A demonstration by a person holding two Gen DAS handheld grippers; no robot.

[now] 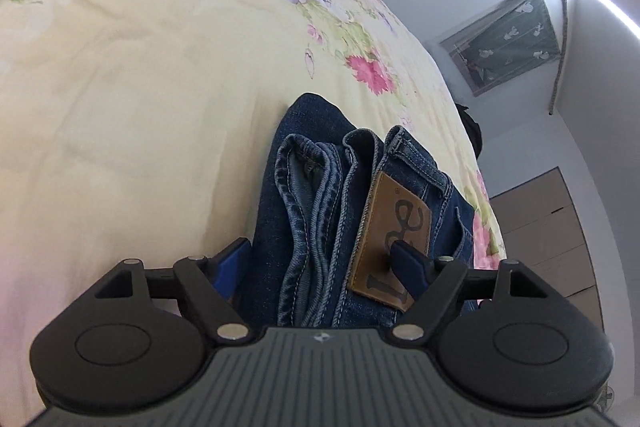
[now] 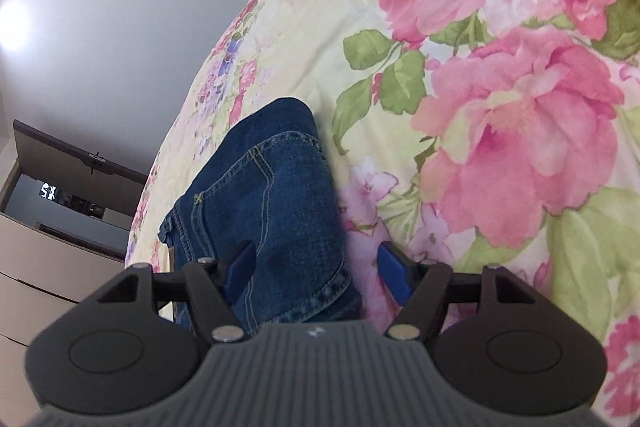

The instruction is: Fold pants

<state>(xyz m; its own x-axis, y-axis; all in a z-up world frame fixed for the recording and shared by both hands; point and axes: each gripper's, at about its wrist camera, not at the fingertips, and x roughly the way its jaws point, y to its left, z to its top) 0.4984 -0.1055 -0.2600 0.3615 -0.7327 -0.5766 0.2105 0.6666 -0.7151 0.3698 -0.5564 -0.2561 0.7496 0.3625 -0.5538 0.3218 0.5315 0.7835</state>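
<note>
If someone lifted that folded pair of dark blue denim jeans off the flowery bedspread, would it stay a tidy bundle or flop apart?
The folded dark blue denim jeans would probably sag and partly unfold if lifted from one edge, since the stacked layers lie loose. Thick seams and the brown leather waistband patch suggest fairly heavy, stiffish cloth. Pushed, it would likely drag on the soft floral bedspread, not slide.

Left gripper angled downward, jaws spread wide, blue fingers parted to either side with nothing pinched between the pads. Right gripper tilted down likewise, jaws apart though less widely, blue pads pressing on nothing.
</note>
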